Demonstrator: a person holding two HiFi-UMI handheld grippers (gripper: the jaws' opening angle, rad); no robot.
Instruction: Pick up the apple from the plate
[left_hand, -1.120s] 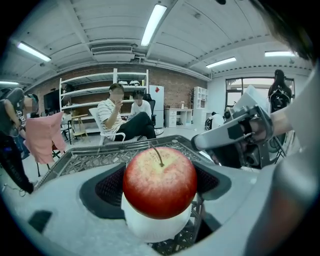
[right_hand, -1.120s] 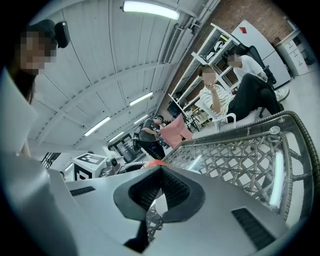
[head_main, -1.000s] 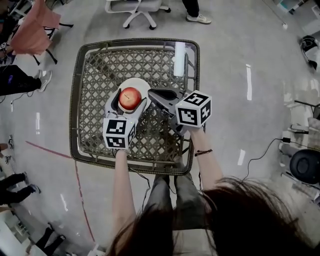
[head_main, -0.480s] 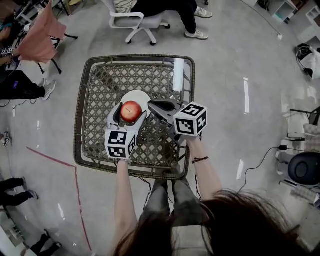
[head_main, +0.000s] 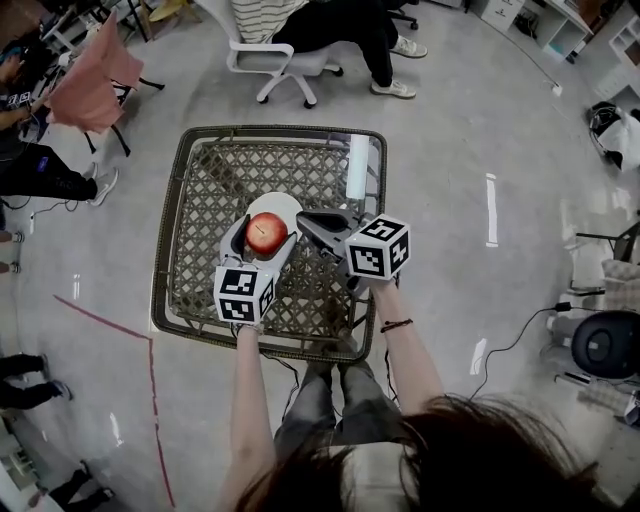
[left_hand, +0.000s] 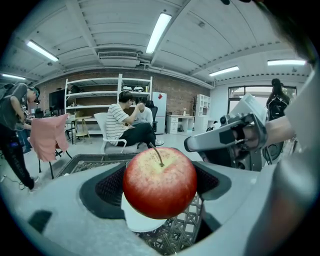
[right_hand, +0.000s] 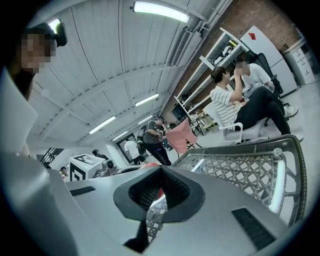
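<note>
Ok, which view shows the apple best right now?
The left gripper view: the apple fills the centre, stem up, clamped between the jaws' pads, with the white plate showing beneath. The head view shows it small, from above. The right gripper view shows only a red sliver past its own closed jaws.

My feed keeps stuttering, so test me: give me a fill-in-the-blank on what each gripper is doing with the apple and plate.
The left gripper is shut on a red ____.
A white ____ shows just below it, on the woven table.
The right gripper has its jaws ____, with nothing between them.
Missing words: apple; plate; shut.
</note>
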